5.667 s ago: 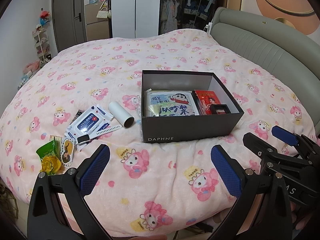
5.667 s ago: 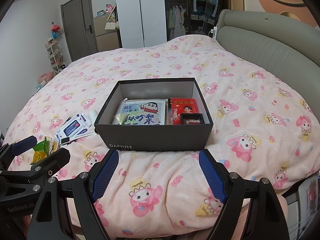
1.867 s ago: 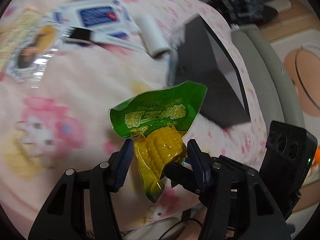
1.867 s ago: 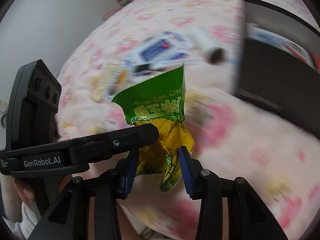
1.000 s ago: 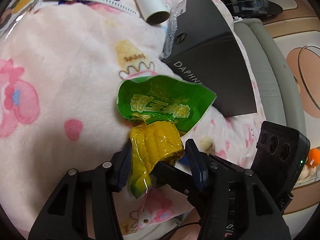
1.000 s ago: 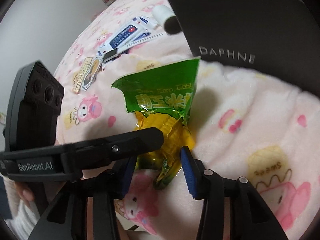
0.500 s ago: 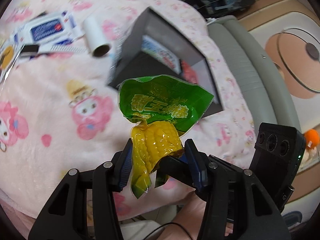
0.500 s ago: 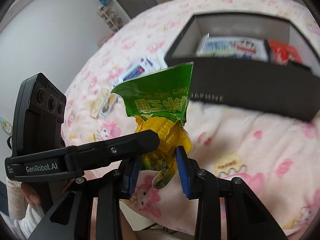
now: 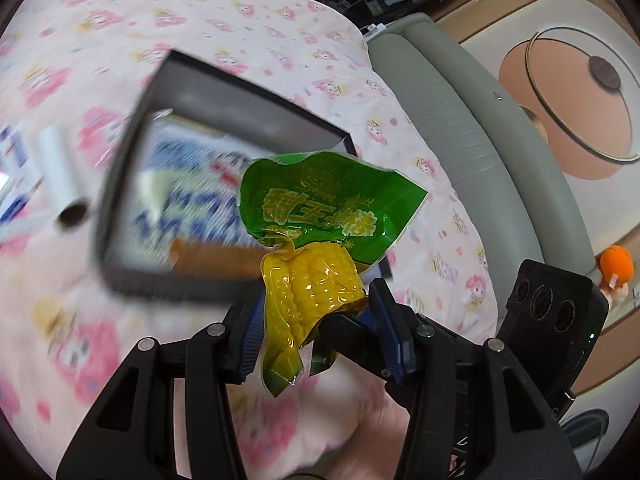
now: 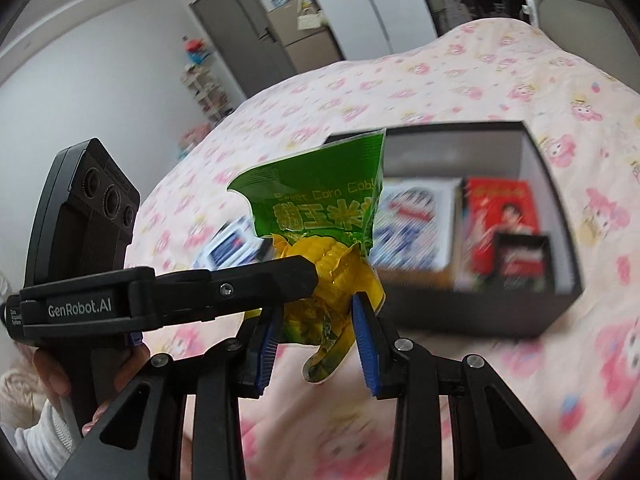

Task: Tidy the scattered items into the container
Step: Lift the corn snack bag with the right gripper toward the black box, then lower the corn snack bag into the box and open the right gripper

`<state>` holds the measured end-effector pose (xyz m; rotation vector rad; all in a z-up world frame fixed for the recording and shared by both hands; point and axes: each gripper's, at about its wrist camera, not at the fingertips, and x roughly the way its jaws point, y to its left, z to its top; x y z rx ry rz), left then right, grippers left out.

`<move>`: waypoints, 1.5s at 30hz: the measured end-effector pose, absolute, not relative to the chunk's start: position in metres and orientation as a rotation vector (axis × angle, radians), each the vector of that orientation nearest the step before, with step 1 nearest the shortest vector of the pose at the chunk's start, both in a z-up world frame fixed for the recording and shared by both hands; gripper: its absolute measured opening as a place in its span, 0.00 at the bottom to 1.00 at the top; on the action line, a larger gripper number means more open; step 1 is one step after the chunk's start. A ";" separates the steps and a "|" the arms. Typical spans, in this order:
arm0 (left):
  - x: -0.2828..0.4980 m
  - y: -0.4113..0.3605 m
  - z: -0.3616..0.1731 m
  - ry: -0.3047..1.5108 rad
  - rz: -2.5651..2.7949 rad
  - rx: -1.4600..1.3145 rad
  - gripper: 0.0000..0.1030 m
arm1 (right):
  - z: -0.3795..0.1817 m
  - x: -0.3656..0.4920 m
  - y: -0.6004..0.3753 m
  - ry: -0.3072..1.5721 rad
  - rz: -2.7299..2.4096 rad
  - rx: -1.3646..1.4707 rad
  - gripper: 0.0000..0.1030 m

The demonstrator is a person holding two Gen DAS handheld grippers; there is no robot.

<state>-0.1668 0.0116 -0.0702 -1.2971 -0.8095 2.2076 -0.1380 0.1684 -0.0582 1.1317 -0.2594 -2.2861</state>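
A green and yellow sweet corn packet (image 9: 320, 248) hangs in the air, held by both grippers at its yellow lower part. My left gripper (image 9: 318, 320) is shut on it, and my right gripper (image 10: 316, 320) is shut on it from the other side (image 10: 320, 216). The black box (image 9: 120, 216) stands on the bed behind the packet, open, with a cartoon packet and a red booklet (image 10: 500, 216) inside. In the right wrist view the box (image 10: 480, 320) is to the right of the packet.
A white roll (image 9: 60, 172) and a blue and white wipes pack (image 10: 228, 248) lie on the pink blanket (image 9: 240, 20) left of the box. The grey headboard (image 9: 480, 128) runs along the right. A dark door (image 10: 240, 28) is at the back.
Both grippers have lifted the corn packet up and toward the box. The box now sits closer and its inside shows more fully.
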 end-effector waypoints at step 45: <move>-0.309 0.069 -0.131 -0.790 2.250 -1.644 0.38 | -0.101 -0.280 0.259 -0.332 -2.521 1.212 0.31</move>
